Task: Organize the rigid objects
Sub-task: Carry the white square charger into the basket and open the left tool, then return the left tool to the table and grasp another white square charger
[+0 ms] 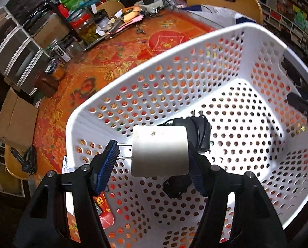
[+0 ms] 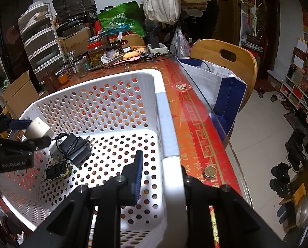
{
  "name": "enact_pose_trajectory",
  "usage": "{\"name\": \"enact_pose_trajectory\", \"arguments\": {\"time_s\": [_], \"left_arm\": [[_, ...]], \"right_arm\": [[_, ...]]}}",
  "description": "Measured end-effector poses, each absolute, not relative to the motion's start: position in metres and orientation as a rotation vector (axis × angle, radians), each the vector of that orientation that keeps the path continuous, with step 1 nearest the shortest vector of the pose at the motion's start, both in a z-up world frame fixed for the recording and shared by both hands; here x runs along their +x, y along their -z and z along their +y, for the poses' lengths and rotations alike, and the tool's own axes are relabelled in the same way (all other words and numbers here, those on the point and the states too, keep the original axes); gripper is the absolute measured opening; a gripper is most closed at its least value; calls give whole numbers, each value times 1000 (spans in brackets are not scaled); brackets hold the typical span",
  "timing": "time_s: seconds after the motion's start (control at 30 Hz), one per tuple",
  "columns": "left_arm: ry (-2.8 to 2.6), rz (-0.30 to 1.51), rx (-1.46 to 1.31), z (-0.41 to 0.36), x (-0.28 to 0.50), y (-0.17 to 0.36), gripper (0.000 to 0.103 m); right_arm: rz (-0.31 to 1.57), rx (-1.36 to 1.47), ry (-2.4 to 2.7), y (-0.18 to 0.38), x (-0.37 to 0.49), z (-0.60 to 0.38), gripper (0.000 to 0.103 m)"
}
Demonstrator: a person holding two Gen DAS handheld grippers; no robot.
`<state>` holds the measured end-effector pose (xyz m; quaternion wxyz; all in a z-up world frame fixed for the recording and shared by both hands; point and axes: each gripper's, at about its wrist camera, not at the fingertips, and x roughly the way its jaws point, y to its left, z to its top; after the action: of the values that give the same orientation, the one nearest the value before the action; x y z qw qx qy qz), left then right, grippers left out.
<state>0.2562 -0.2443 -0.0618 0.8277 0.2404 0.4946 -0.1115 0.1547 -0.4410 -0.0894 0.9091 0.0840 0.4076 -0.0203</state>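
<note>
A cluttered red-and-orange table (image 2: 197,128) carries the white perforated basket (image 1: 195,66). My right gripper (image 2: 161,177) is clamped on the basket's near rim. My left gripper (image 1: 154,155) hangs over the basket, fingers closed on a white plug adapter (image 1: 160,150). On the basket floor lie a black charger (image 2: 75,146) and, just beside it, a small yellow-black toy car (image 2: 57,170)

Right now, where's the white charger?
Held in the left gripper over the white basket, the white charger sits just above the black adapter.

Left hand-held gripper (image 1: 151,161), black angular arms, silver screws, ribbed blue finger pads (image 1: 107,165), white lettering
</note>
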Motion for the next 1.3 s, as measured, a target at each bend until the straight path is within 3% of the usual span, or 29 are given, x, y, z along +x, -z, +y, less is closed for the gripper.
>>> {"name": "enact_pose_trajectory", "arguments": {"time_s": [0.27, 0.33, 0.4, 0.5, 0.63, 0.7, 0.77, 0.97, 1.3], "left_arm": [[262, 1093, 535, -246, 259, 72, 63], [271, 1092, 534, -247, 258, 71, 67], [268, 1061, 528, -246, 256, 66, 84], [249, 985, 505, -232, 248, 53, 92], [212, 861, 356, -162, 224, 15, 93], [168, 812, 251, -109, 211, 0, 103], [77, 791, 167, -50, 203, -2, 103], [-78, 974, -63, 74, 224, 63, 103], [8, 1073, -103, 79, 245, 131, 103]], "right_arm": [[845, 171, 44, 89, 156, -441, 20], [847, 171, 45, 89, 156, -441, 20], [850, 170, 47, 89, 156, -441, 20], [855, 168, 50, 90, 156, -440, 20], [857, 169, 58, 90, 156, -439, 20], [860, 167, 62, 90, 156, -439, 20], [864, 159, 69, 89, 156, -438, 20], [860, 170, 67, 90, 156, -438, 20], [880, 166, 94, 90, 158, -438, 20]]}}
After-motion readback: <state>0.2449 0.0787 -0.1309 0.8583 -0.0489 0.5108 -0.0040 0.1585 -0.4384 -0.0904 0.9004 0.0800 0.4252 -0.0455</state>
